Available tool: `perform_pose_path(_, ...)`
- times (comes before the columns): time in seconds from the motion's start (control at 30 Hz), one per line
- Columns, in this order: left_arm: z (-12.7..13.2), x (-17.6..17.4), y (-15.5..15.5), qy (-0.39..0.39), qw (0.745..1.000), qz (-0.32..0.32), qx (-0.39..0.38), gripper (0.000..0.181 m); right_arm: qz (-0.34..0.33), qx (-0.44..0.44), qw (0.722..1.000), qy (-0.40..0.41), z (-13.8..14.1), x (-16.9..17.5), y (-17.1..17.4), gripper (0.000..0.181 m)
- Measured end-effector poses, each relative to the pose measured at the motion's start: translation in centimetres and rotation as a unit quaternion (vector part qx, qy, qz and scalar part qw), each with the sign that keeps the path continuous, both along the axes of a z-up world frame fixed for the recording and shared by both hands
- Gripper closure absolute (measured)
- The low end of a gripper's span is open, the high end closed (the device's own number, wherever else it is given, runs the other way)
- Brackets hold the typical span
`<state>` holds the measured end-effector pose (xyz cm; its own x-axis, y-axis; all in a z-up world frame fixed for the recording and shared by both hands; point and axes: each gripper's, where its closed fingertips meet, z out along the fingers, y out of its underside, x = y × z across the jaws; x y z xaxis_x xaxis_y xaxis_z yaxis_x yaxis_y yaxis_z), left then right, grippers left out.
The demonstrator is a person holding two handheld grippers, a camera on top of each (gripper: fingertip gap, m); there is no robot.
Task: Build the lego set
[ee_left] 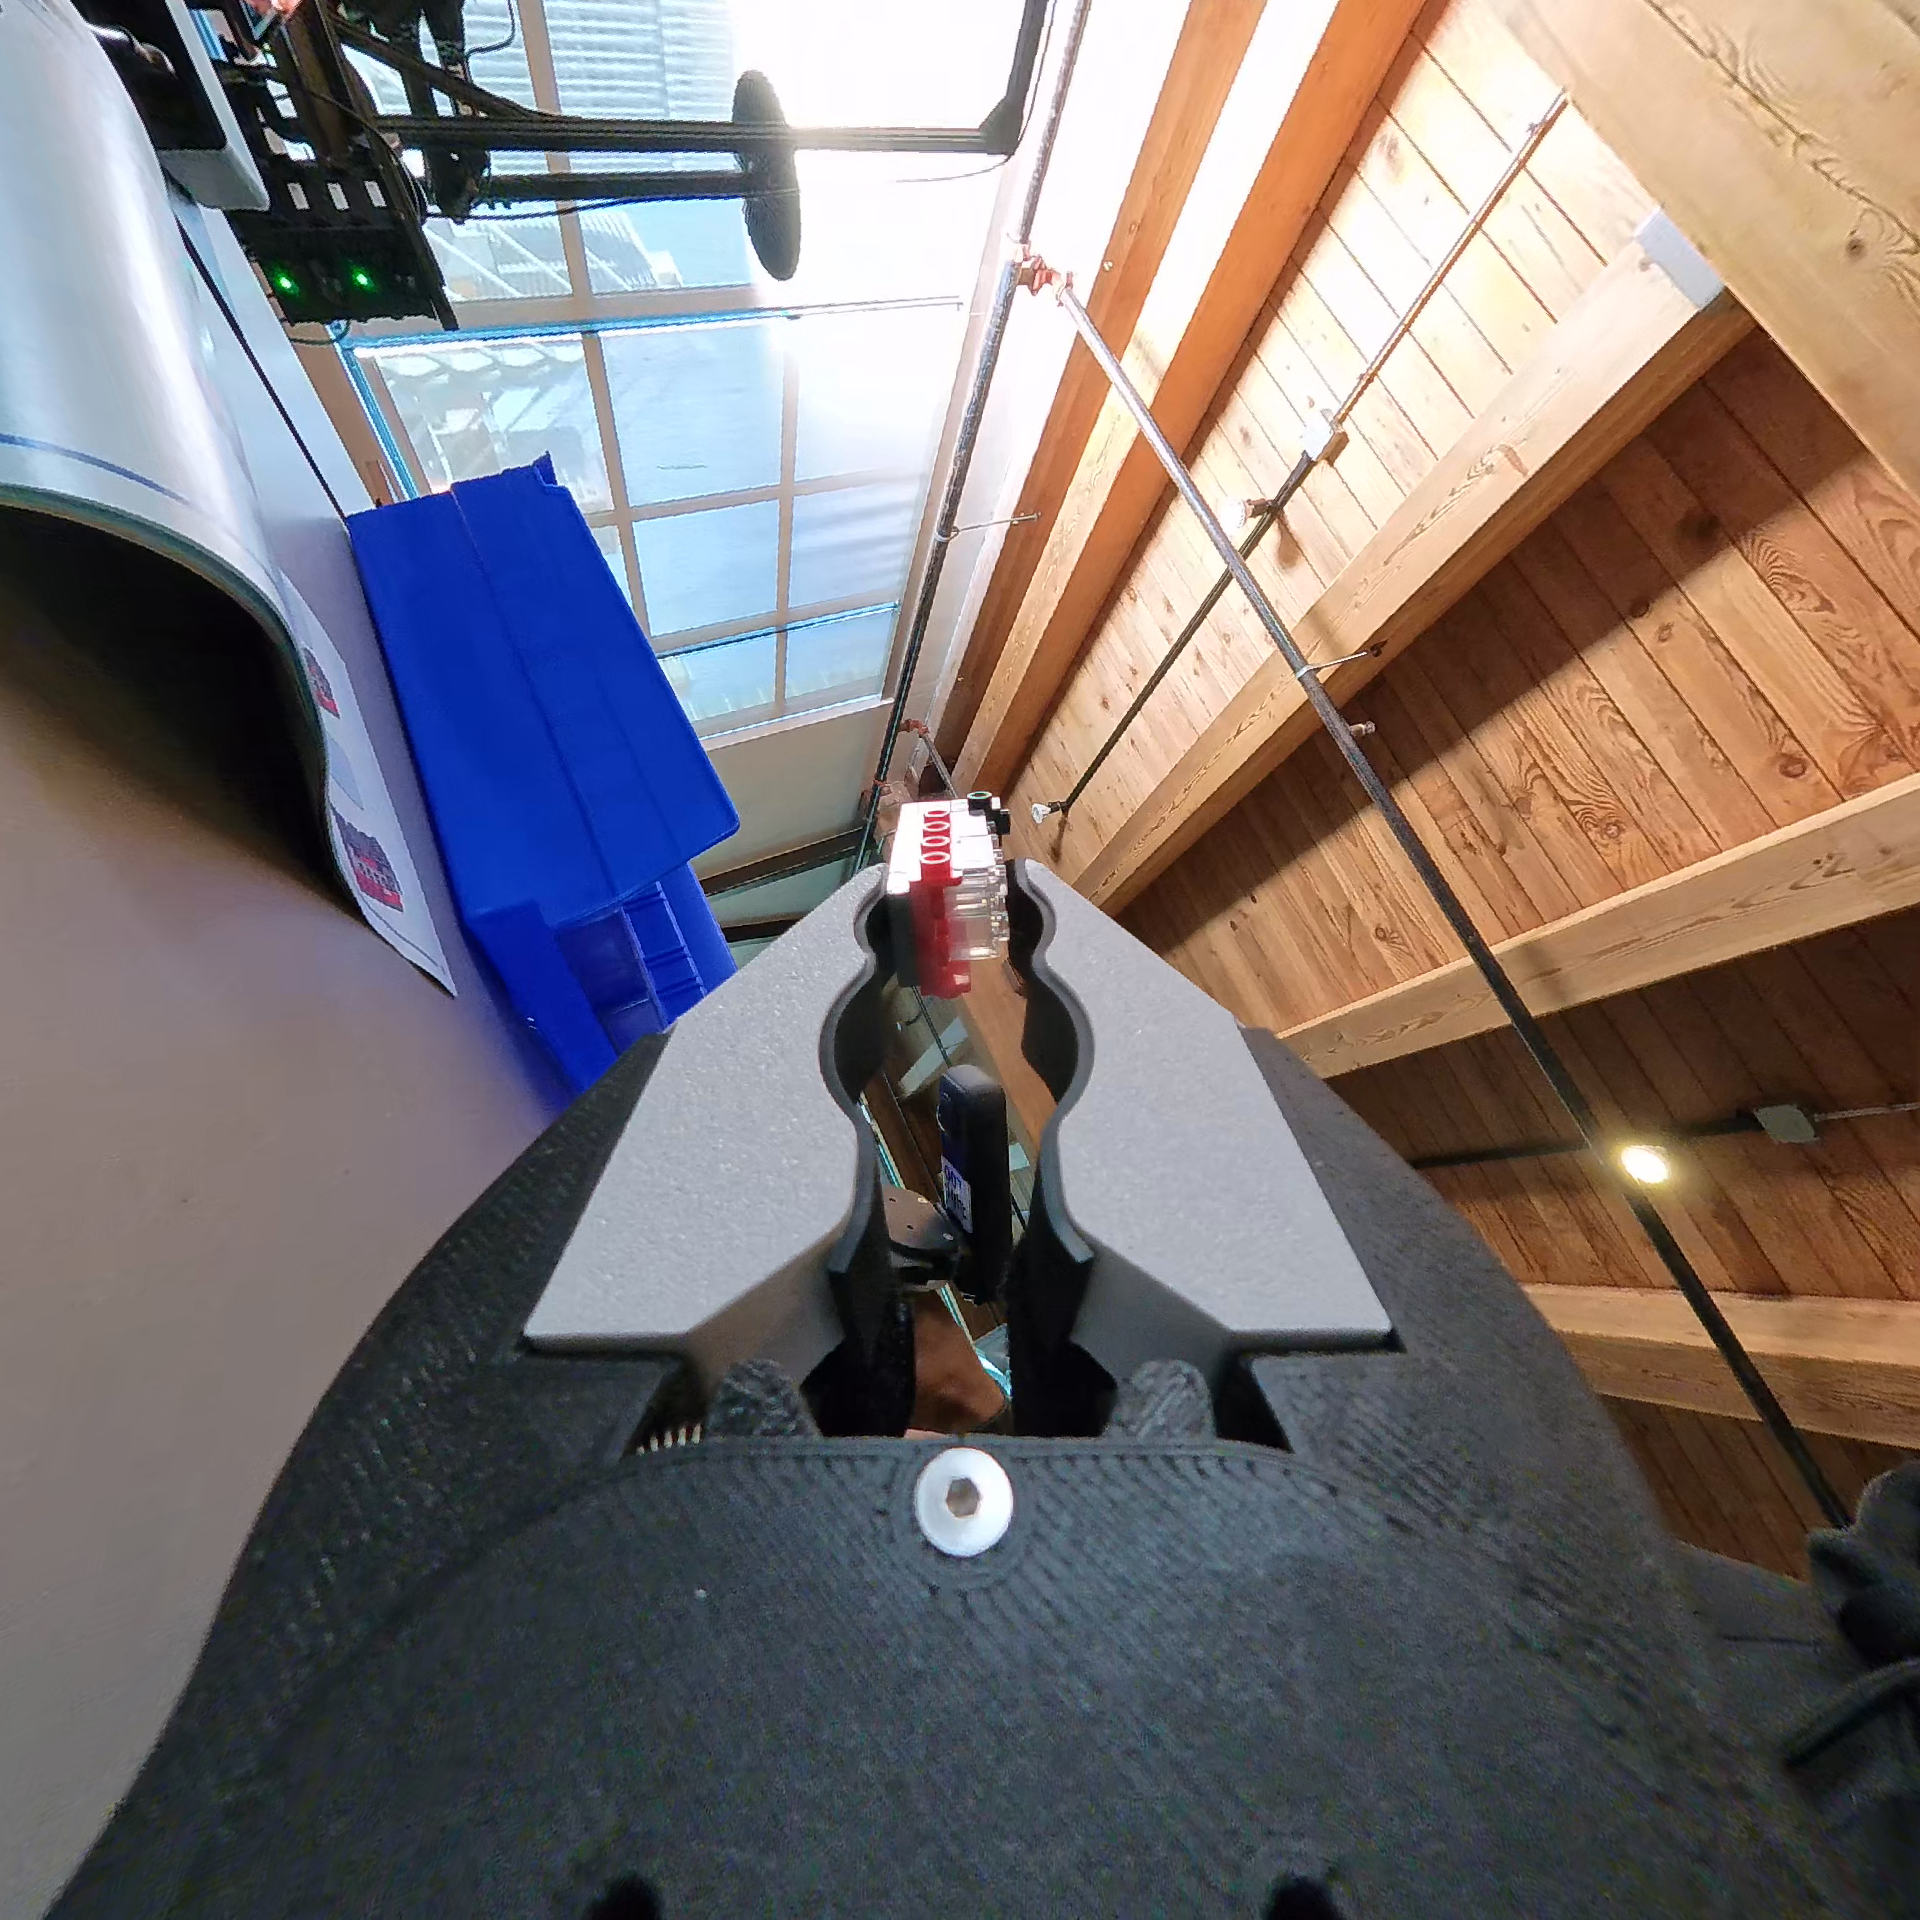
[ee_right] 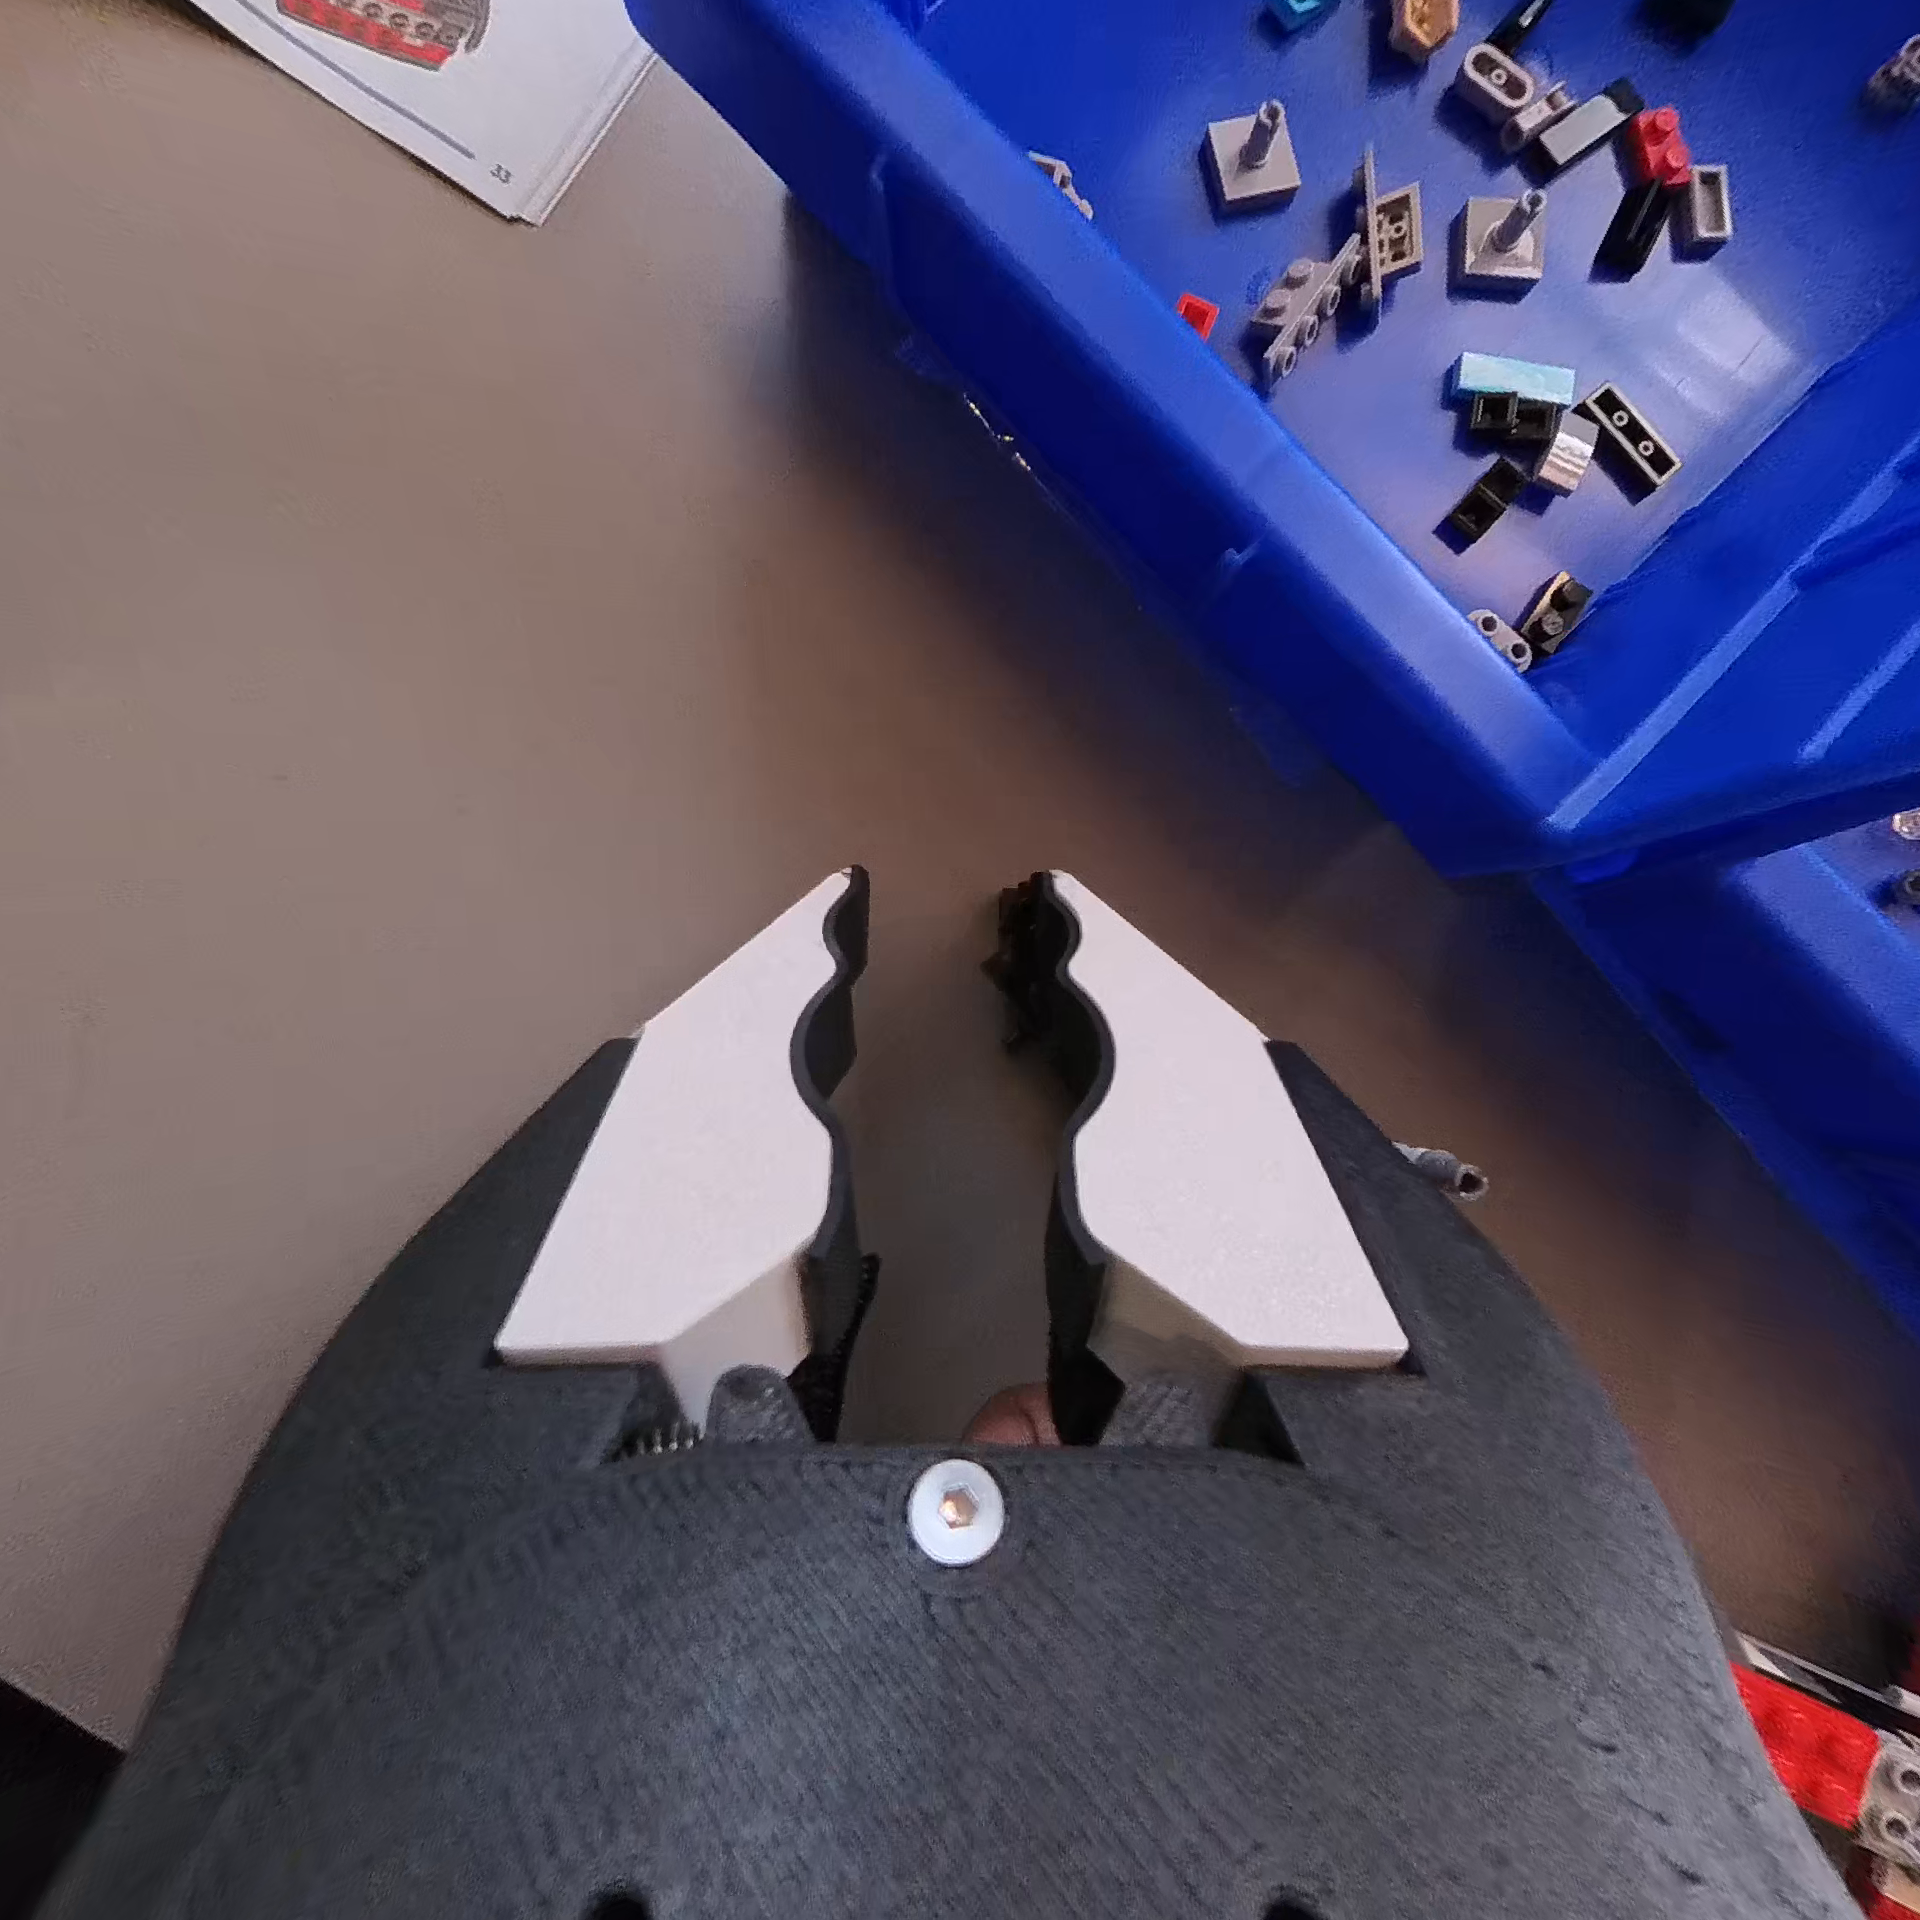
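My left gripper [ee_left: 951, 894] is shut on a small Lego assembly [ee_left: 951, 883] of red, clear and black parts. It holds the assembly in the air, tilted up toward the window and wooden ceiling. My right gripper [ee_right: 940, 894] is open, with its jaws apart over the bare tan table [ee_right: 416, 623]. Something small and black [ee_right: 1013, 956] sits against the inner side of its right finger; I cannot tell whether it is a Lego part or the pad. A blue bin [ee_right: 1143, 436] at the upper right holds several loose grey, black and red pieces [ee_right: 1392, 229].
The instruction booklet [ee_right: 447, 83] lies at the top left, and also shows in the left wrist view [ee_left: 353, 821] beside the blue bin [ee_left: 540, 707]. A grey pin [ee_right: 1449, 1176] lies by my right finger. A red Lego build [ee_right: 1818, 1756] sits at the bottom right corner. The left gripper's tips are roughly 30 centimeters from the right gripper's. From my right tips it is roughly 20 centimeters to the red Lego build [ee_right: 1818, 1756]; from my left, 50 centimeters.
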<state>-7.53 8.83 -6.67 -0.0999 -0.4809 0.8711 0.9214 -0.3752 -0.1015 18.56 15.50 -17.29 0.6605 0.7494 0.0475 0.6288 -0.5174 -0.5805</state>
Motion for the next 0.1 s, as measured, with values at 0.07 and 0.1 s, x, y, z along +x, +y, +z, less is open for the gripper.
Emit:
perform_pose_path(0.07,0.00,0.02,-0.01,0.000,1.000,0.000,0.000,0.161,0.001,0.001,1.000,0.001,-0.07,-0.10,-0.09,0.151)
perform_pose_path(0.1,-0.01,0.02,0.00,0.000,1.000,0.000,0.000,0.161,0.001,0.002,1.000,0.001,-0.07,-0.16,-0.09,0.153)
